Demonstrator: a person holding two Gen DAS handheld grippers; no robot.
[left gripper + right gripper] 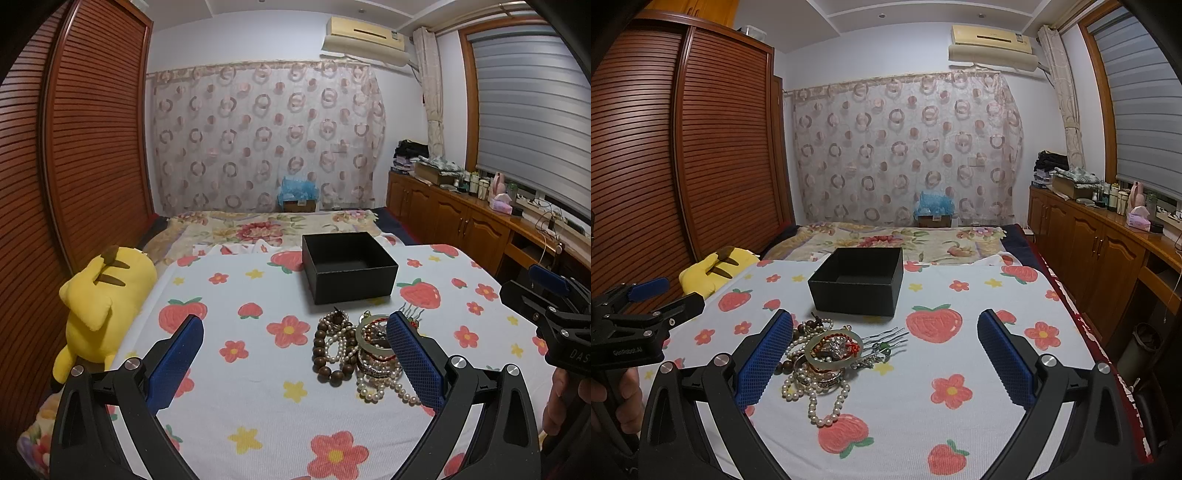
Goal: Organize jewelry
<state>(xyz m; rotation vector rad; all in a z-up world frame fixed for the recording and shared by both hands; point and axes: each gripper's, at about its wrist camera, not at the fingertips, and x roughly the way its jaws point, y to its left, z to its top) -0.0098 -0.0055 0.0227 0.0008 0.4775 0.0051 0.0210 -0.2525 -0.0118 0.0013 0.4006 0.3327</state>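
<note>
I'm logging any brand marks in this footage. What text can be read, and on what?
"GenRobot.AI": on the black body of the left gripper, right wrist view.
"DAS", cut off at the frame edge: on the right gripper, left wrist view.
Sticker on the air conditioner: too small to read.

Bedroom: slatted wooden wardrobe (683, 147), patterned curtain (905, 147), wall air-conditioner (991, 46), window blind (1145, 103).

One black box (857, 280) sits on the bed. Just before the box lies one jewelry heap (827, 365): one jade bangle (833, 349), one wooden bead string (323, 349), one hair comb (886, 338). One yellow plush (103, 299) lies left of the box.
</note>
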